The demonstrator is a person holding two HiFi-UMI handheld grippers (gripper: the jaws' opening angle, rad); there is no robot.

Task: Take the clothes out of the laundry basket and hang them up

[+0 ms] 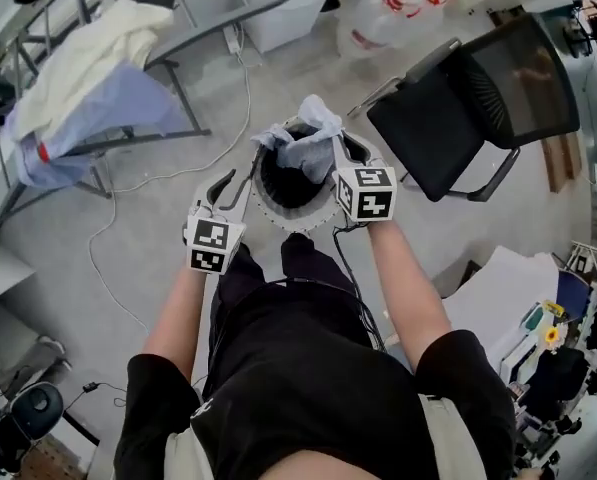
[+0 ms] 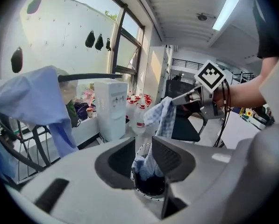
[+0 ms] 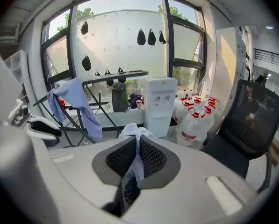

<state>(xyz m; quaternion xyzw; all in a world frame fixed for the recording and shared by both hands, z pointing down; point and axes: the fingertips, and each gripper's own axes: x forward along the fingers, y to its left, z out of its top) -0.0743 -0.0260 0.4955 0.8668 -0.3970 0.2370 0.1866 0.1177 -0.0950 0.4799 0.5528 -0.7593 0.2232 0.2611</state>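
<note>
Clamping pale blue checked cloth (image 1: pixel 308 148) in right gripper (image 3: pixel 137 143) above round white mesh laundry basket (image 1: pixel 283 218), lower end hanging into dark interior; left gripper (image 1: pixel 234 184) beside rim, jaws apart, empty.

Soft, crumpled pale blue-and-white checked cloth (image 3: pixel 135 132) is pinched between the black, ribbed, matt pads (image 3: pixel 152 157) of the right gripper (image 3: pixel 137 146), whose grey shell is seen as smooth matt plastic. Below it, the round white perforated laundry basket (image 1: pixel 288 223) appears to be plastic. Beyond the left gripper (image 2: pixel 144 153), limp light blue cloth (image 2: pixel 32 97) is draped over dark metal rack tubing (image 2: pixel 90 77).
</note>
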